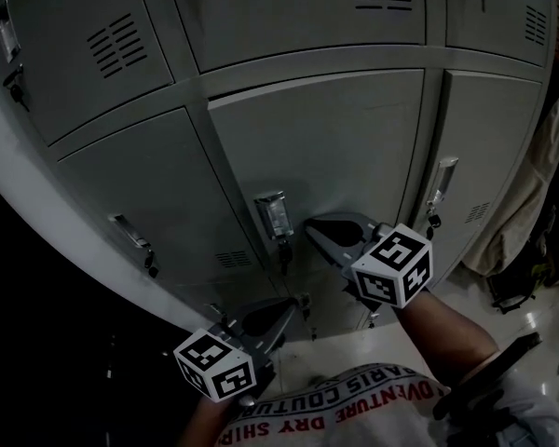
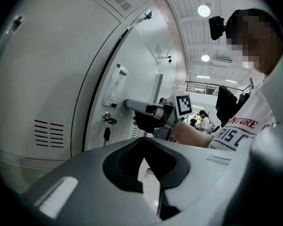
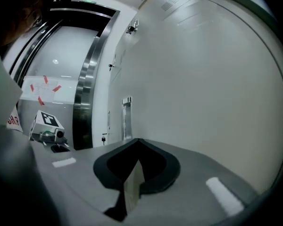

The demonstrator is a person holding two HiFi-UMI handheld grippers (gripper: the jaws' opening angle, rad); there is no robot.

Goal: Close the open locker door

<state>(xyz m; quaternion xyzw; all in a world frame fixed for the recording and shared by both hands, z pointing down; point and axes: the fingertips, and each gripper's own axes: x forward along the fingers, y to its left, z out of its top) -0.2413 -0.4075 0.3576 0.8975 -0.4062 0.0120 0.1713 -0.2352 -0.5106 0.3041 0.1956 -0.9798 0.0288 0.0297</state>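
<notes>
Mostly closed the locker door at frame centre, judging by a thin dark gap along its edge; touched it beside the handle with the right gripper, jaws together and empty; held the left gripper below, likewise pinched on nothing.

Matt grey painted-metal locker door, smooth grey plastic right claw, glossy floor, cloth shirt
</notes>
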